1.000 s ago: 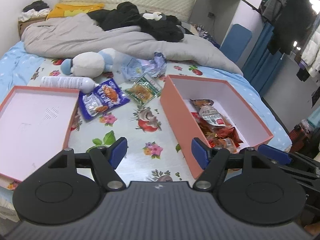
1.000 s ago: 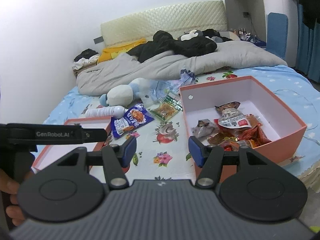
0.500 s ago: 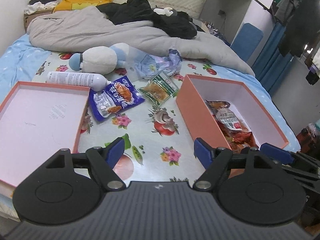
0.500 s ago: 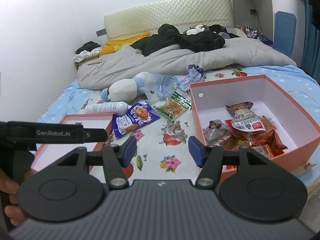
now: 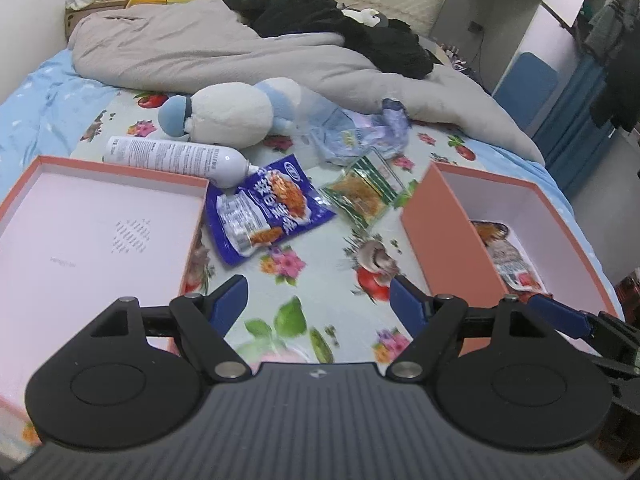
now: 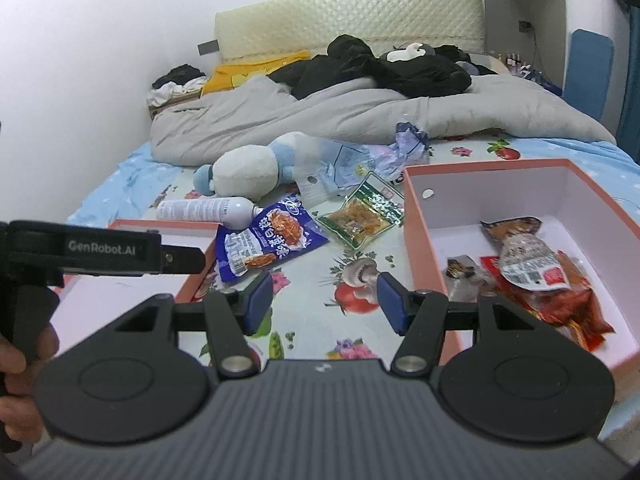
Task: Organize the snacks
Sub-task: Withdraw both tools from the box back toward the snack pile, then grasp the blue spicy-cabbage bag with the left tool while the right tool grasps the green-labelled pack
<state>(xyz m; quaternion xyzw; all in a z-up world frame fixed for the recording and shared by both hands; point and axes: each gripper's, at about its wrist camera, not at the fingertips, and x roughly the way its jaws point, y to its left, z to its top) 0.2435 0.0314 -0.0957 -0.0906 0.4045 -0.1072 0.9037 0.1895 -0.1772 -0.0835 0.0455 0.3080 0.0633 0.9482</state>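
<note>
Your left gripper [image 5: 318, 300] and right gripper [image 6: 324, 300] both hover spread and empty, so reach next for the blue snack packet [image 5: 266, 208], then the box [image 6: 416, 240].

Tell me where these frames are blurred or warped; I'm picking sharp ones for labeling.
Left wrist view: the floral sheet just past the left tool is motion-smeared, while the blue snack packet reads fairly sharp. Right wrist view: similar smear near the right tool, and fisheye bending curves the orange box.
</note>
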